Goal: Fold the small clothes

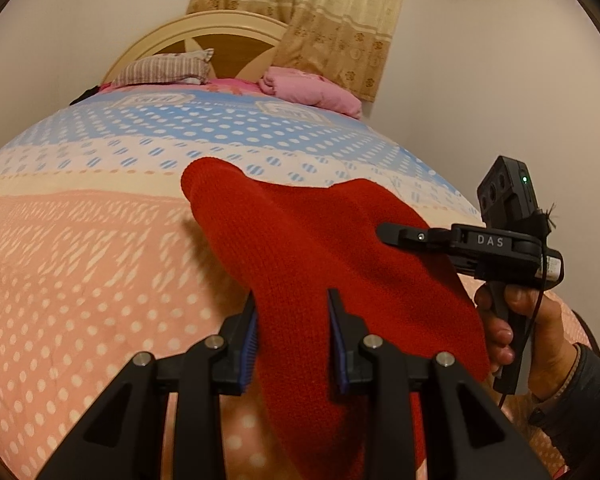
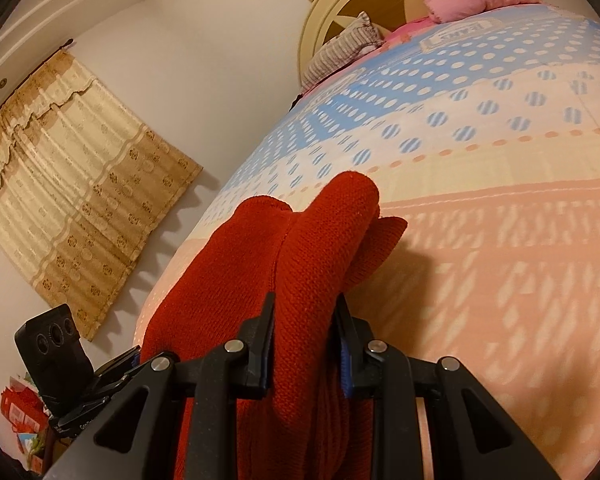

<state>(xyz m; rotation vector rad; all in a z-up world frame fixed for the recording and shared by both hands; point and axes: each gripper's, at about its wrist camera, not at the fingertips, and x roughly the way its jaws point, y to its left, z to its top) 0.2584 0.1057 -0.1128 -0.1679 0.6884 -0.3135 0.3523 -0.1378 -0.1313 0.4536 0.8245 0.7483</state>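
A red knitted garment is held up over the bed between both grippers. My left gripper is shut on its near edge, with the cloth passing between the blue pads. My right gripper is shut on another part of the same red garment, which bunches up in front of its fingers and hangs down below them. The right gripper also shows in the left wrist view at the garment's right side, held by a hand. The lower part of the garment is hidden behind the fingers.
The bed is covered by a dotted quilt in peach, white and blue. A striped pillow and a folded pink blanket lie at the headboard. Beige curtains hang on the wall left of the bed.
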